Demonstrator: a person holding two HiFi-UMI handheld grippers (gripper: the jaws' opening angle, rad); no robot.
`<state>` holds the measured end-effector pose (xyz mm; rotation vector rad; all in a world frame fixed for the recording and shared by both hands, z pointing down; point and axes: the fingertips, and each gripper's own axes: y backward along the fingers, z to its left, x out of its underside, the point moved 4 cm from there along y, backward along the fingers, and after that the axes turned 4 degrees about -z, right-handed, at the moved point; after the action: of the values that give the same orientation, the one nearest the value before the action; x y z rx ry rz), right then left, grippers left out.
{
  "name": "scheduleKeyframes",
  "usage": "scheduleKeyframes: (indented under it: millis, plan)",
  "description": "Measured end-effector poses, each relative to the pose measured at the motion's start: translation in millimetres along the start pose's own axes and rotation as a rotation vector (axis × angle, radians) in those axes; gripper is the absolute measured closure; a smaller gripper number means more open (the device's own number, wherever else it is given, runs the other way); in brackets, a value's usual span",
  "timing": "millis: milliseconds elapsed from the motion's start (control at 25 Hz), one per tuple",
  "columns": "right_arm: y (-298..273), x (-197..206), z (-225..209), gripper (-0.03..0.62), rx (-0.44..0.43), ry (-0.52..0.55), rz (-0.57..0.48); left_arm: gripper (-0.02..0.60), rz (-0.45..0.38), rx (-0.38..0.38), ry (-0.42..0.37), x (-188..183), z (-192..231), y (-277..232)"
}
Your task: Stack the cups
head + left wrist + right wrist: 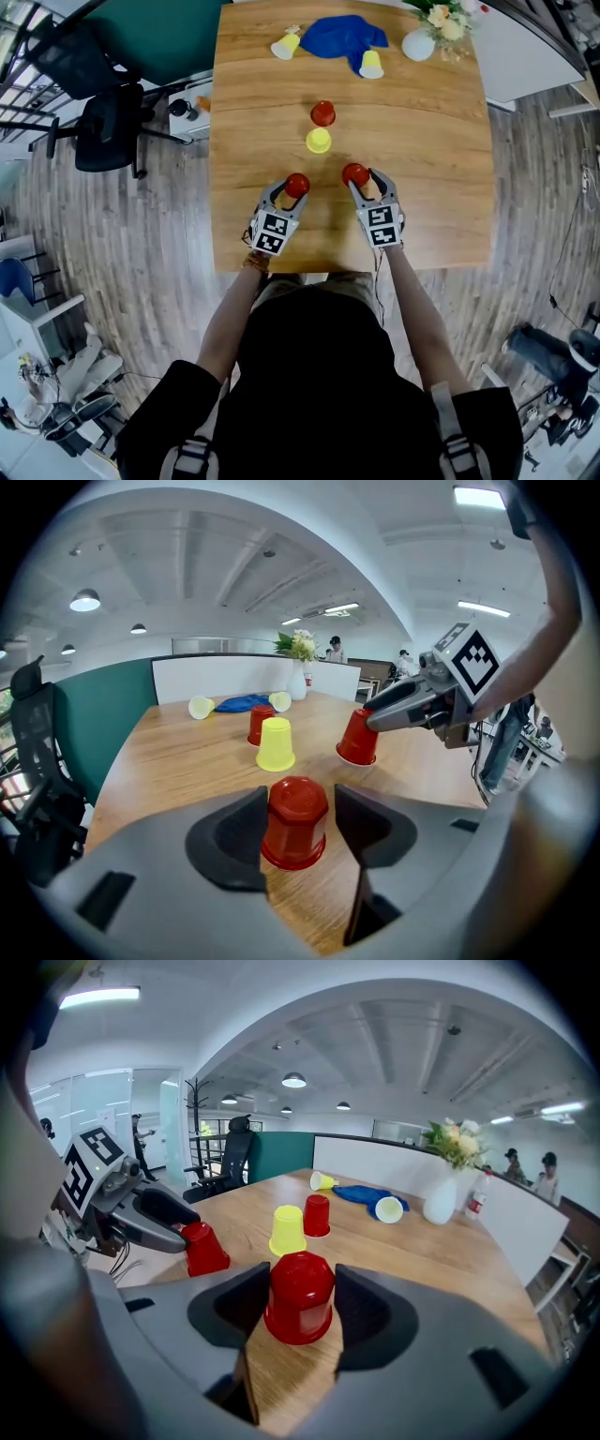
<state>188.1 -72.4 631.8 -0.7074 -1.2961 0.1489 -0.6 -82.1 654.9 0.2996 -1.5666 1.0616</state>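
Observation:
Two red cups stand upside down near the table's front edge. My left gripper (293, 191) is shut on the left red cup (296, 183), which fills the gap between its pads (296, 810). My right gripper (362, 182) is shut on the other red cup (353, 173), seen close between its jaws (300, 1290). Each gripper shows in the other's view with its cup (357, 740) (205, 1249). Further out, an upside-down yellow cup (319, 141) stands in front of a third red cup (322, 113). Two more yellow cups (285, 45) (371, 64) lie on their sides at the far end.
A blue cloth (343, 35) lies between the two lying cups. A white vase with flowers (419, 42) stands at the far right. Black office chairs (103, 127) stand on the floor left of the wooden table (441, 178). The person's body is at the front edge.

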Motion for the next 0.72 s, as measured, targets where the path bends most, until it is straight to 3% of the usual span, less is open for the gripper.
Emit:
scheduleKeyframes:
  millis: [200, 440, 720]
  plan:
    - [1.3, 11.8, 5.2, 0.362, -0.017, 0.032, 0.014, 0.347, -0.026, 0.03, 0.027, -3.6, 3.8, 13.3]
    - [-0.5, 29.9, 14.0, 0.362, -0.012, 0.035, 0.045, 0.348, -0.056, -0.036, 0.084, 1.8, 23.0, 44.8]
    - [-13.4, 33.5, 22.4, 0.362, -0.018, 0.036, 0.063, 0.348, -0.098, -0.108, 0.099, -4.1, 46.5, 71.7]
